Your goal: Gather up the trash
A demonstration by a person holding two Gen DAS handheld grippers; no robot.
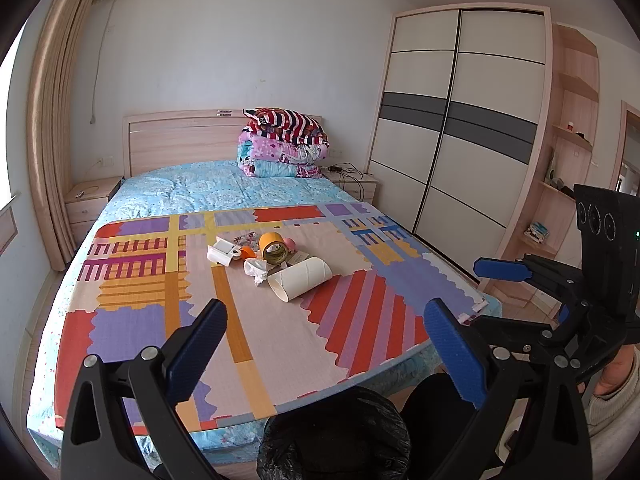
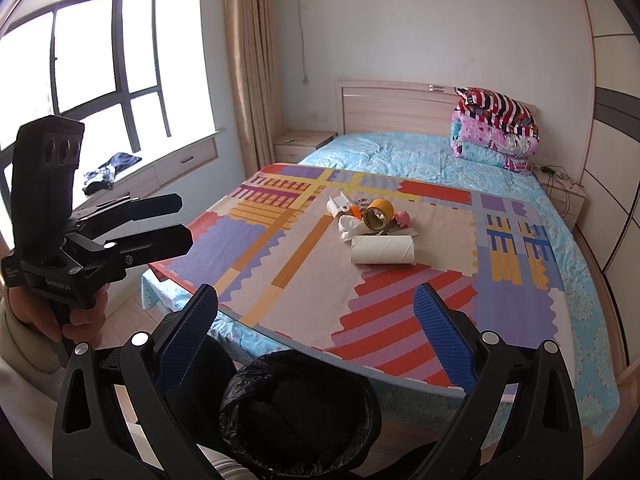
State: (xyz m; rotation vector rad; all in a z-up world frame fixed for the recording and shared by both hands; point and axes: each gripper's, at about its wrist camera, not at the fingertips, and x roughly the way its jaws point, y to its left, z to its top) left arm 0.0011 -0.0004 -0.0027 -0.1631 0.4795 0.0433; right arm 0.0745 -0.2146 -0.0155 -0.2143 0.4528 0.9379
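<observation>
Bedroom daylight falls on the bed (image 1: 168, 184), where a smooth patchwork mat (image 1: 280, 344) carries the trash pile at mid-frame: a stiff white cardboard tube (image 1: 301, 279), a yellow tape roll (image 1: 274, 248), crumpled soft tissue (image 1: 257, 270). My left gripper (image 1: 325, 328) and right gripper (image 2: 316, 316) both hang spread wide and empty. Nothing looks collected yet, I judge; next I must reach across to the tube, then drop it into the crinkly black-lined bin (image 2: 298, 412) at lower centre.
</observation>
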